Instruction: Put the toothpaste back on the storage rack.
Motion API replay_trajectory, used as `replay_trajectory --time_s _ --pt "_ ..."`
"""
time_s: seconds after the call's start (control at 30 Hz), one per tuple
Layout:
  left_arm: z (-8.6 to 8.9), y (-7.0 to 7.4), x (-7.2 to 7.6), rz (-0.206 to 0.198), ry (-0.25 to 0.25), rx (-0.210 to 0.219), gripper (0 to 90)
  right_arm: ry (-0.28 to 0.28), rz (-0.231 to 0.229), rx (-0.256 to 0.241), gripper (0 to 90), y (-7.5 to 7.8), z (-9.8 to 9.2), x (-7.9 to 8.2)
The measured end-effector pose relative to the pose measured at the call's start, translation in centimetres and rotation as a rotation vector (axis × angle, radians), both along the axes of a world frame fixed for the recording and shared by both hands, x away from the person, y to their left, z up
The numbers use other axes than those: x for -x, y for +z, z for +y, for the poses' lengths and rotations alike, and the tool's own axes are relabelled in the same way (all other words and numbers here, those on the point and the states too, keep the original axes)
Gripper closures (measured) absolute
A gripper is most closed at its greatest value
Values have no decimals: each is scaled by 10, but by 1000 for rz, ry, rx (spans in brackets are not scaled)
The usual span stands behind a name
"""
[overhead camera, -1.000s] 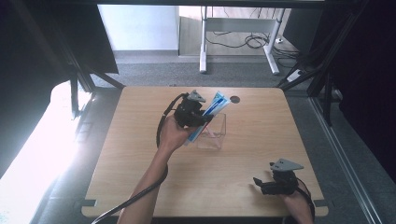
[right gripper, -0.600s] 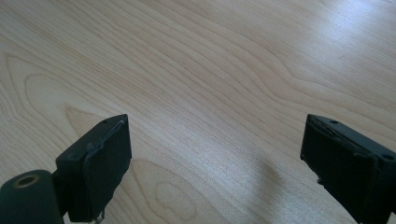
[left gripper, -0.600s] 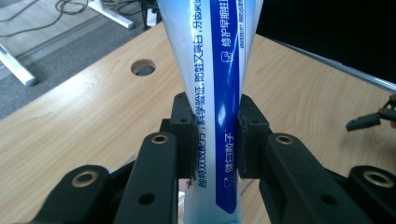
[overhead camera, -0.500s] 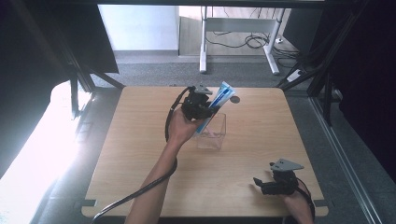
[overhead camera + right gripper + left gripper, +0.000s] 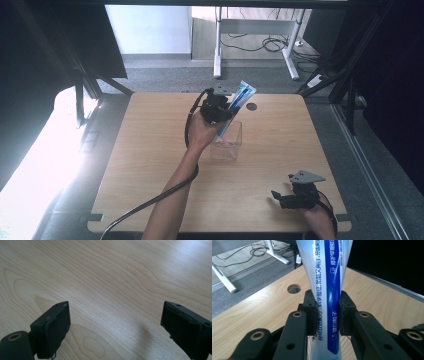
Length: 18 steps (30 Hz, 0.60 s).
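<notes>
The desk [image 5: 150,165] is carrying little: pale wood, a round cable hole [image 5: 251,106] near the far edge, and a clear box [image 5: 227,142] sitting a bit past centre. Beyond it, grey floor and a white desk frame w/ loose cables.

The person's left arm is reaching forward from the bottom of the high view, and the left claw [image 5: 218,107] is hovering just above the box's far-left rim. It's clamping a blue-and-white tube [image 5: 235,106] – in the left gripper view both jaws are pressing flat on the tube [image 5: 328,305] at its narrow middle, pads squeezing it in. The tube is tilting: upper end pointing up and away toward the hole, lower end dipping toward the box opening, though whether it's already inside the walls I can't tell.

The right claw [image 5: 292,197] is idling near the front-right corner of the desk, well apart from the box. Its jaws are standing wide apart, nothing between them but bare wood in the right gripper view.

Step in hand, as I read it: putting the tube into the box. Next move probably calls for lowering the left claw so the tube's lower end is clearing the rim and going inside, then letting go – tilt matters, since a long tube could catch the wall or tip the light box.
</notes>
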State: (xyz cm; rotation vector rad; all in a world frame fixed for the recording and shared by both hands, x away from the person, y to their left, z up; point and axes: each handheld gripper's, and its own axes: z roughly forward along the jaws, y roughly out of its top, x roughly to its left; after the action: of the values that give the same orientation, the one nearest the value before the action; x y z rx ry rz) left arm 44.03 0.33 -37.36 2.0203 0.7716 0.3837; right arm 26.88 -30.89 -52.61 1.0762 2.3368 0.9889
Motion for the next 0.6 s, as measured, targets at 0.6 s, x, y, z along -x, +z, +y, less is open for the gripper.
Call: replay_trajectory --time_s 0.6 --pt "-15 -27 -3 -39 -8 -29 728 6 3 5 94 -1 0 0"
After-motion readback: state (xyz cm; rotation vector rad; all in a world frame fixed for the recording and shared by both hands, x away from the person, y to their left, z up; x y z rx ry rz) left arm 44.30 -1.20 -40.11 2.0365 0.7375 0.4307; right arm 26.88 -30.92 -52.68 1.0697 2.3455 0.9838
